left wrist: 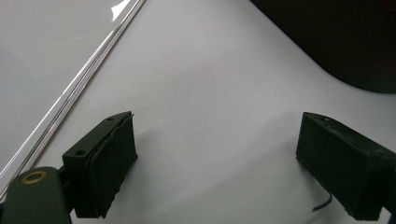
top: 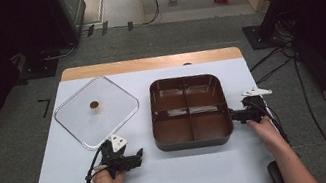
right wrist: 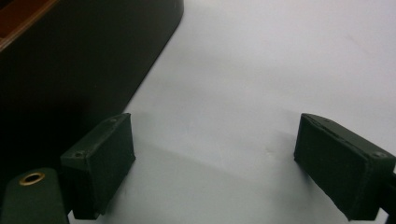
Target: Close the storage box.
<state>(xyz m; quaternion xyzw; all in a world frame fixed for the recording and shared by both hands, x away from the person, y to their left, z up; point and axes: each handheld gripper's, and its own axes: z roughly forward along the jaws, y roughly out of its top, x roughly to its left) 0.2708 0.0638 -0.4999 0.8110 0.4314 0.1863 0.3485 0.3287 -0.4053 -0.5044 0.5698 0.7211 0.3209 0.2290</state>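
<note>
A brown lunch box [top: 195, 142] with four empty compartments sits right of centre on the white table [top: 190, 170]. Its clear square lid [top: 80, 124], with a small brown knob [top: 94, 104], lies flat to the left. My left gripper [top: 135, 158] stands open near the front edge, between the lid's near corner and the box. In the left gripper view its jaws [left wrist: 217, 137] are wide apart over bare table, with the lid edge [left wrist: 88, 70] and the box wall [left wrist: 345, 42] ahead. My right gripper [top: 233, 116] is open beside the box's right wall [right wrist: 70, 70], its jaws [right wrist: 215, 137] holding nothing.
A wooden strip [top: 146, 63] edges the table's far side. Cables [top: 277, 58] run over the floor to the right, next to a dark stand base [top: 263, 36]. Dark equipment [top: 53, 29] stands at the back left.
</note>
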